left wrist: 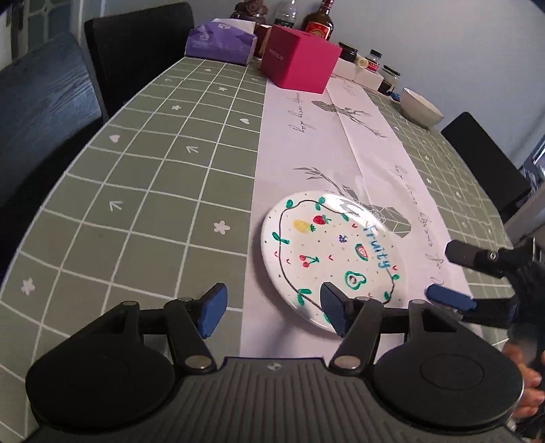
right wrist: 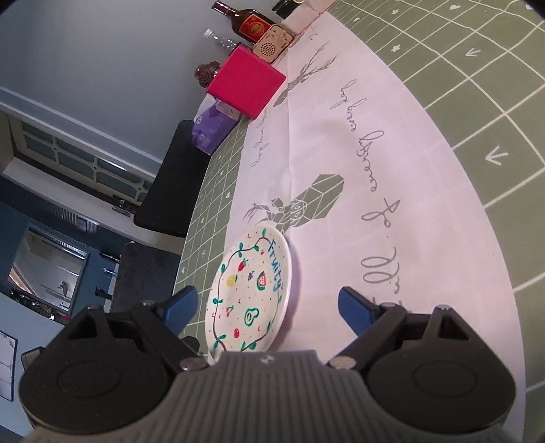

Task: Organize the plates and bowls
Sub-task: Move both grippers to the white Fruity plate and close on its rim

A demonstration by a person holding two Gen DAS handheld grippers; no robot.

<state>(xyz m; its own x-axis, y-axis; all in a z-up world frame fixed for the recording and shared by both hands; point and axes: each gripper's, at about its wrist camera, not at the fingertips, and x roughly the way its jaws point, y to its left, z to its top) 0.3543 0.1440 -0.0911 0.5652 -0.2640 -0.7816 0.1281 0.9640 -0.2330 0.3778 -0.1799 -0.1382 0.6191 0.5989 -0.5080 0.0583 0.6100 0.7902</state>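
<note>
A white plate (left wrist: pixel 332 254) painted with fruits and the word "Fruity" lies flat on the white runner (left wrist: pixel 306 143); it also shows in the right wrist view (right wrist: pixel 250 294). My left gripper (left wrist: pixel 274 311) is open and empty, just short of the plate's near-left rim, its right finger over the rim. My right gripper (right wrist: pixel 269 311) is open and empty, rolled on its side, its jaws straddling the plate's near edge without touching; it shows in the left wrist view (left wrist: pixel 453 276) at the plate's right. A white bowl (left wrist: pixel 420 107) stands at the far right of the table.
A pink box (left wrist: pixel 299 59), purple tissue pack (left wrist: pixel 221 42), bottles (left wrist: pixel 318 20) and jars (left wrist: pixel 388 78) line the far end. Dark chairs (left wrist: pixel 136 51) stand along the left side, another chair (left wrist: pixel 483 160) at the right. The table wears a green grid cloth (left wrist: pixel 153 170).
</note>
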